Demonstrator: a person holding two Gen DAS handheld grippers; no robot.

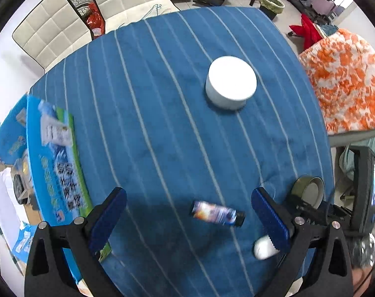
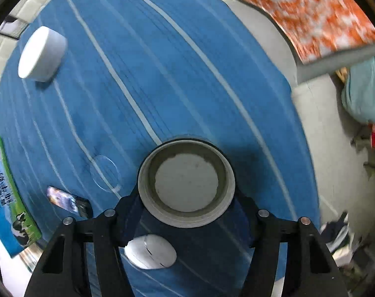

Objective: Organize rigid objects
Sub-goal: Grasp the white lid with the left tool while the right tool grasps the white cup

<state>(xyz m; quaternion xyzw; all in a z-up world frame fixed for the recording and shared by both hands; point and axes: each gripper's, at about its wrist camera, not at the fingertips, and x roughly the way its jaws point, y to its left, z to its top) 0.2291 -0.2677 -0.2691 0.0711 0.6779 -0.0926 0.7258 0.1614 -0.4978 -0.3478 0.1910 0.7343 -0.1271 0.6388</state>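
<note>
Right tool (image 2: 187,185) grips tape roll (image 2: 186,182); white mouse (image 2: 151,251) beneath.

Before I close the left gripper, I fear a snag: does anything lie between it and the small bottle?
Nothing visible does. The bottle lies on its side on the cloth, between the open left gripper fingers. The white mouse sits by the right finger, apart.

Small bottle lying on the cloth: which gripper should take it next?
Left, probably. The left gripper is open with the small bottle lying between its fingers. The right gripper is already shut on the tape roll.
</note>
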